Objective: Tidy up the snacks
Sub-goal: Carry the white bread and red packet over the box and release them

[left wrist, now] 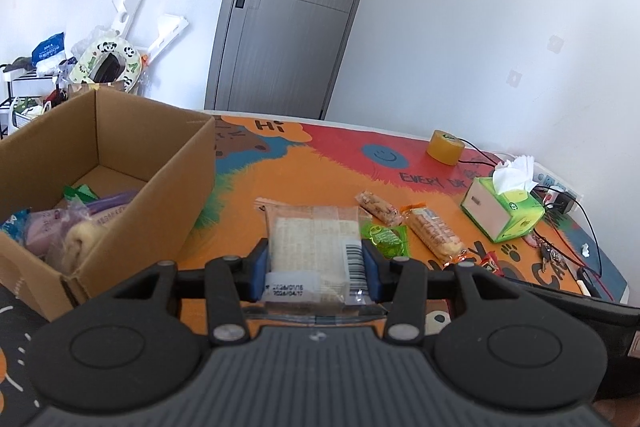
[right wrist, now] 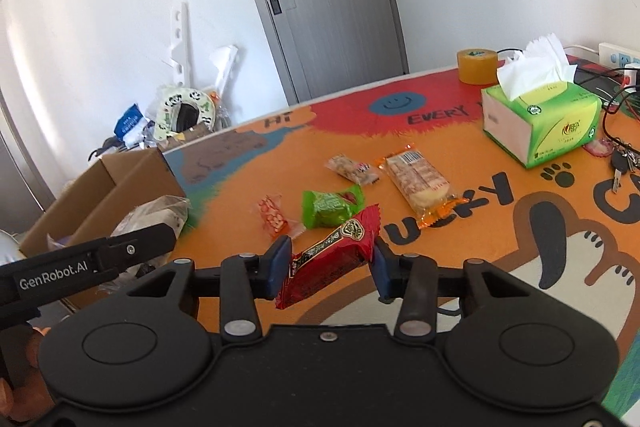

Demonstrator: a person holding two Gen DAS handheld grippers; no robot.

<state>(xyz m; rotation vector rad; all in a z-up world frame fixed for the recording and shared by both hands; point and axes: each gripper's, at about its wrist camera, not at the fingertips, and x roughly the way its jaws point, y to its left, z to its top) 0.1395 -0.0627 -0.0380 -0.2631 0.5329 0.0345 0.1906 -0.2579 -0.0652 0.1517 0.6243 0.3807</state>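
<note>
Left gripper [left wrist: 316, 263]: jaws part-closed, blue pads clamped on both sides of a clear cracker pack [left wrist: 314, 247]; pack off the table, barcode label at its right edge.
Right gripper [right wrist: 330, 263]: jaws gripping a red snack bar [right wrist: 328, 253], which sits tilted between the pads, top end toward 1 o'clock, clear of the table.
Box [left wrist: 160, 163]: open cardboard box at 10 o'clock from the left gripper, on the table's left end; holds several wrapped snacks, purple and green wrappers visible, plus a pale round pastry in clear wrap.
Table [right wrist: 500, 251]: covered by an orange cartoon mat.
Loose snacks, right wrist view: green candy pack [right wrist: 332, 207] just beyond the red bar at 12 o'clock; small orange-red packet [right wrist: 274, 215] at 11 o'clock; small nut bar [right wrist: 352, 169] further out at 12; long biscuit pack [right wrist: 420, 185] with orange ends at 1 o'clock. All lying flat, apart from each other.
Tissue box [right wrist: 544, 123]: green, at 2 o'clock, tissue sticking up.
Tape roll [right wrist: 476, 65]: yellow, far edge, behind the tissue box.
Keys [right wrist: 622, 163]: at 3 o'clock, near cables.
Background: grey door, closed.
</note>
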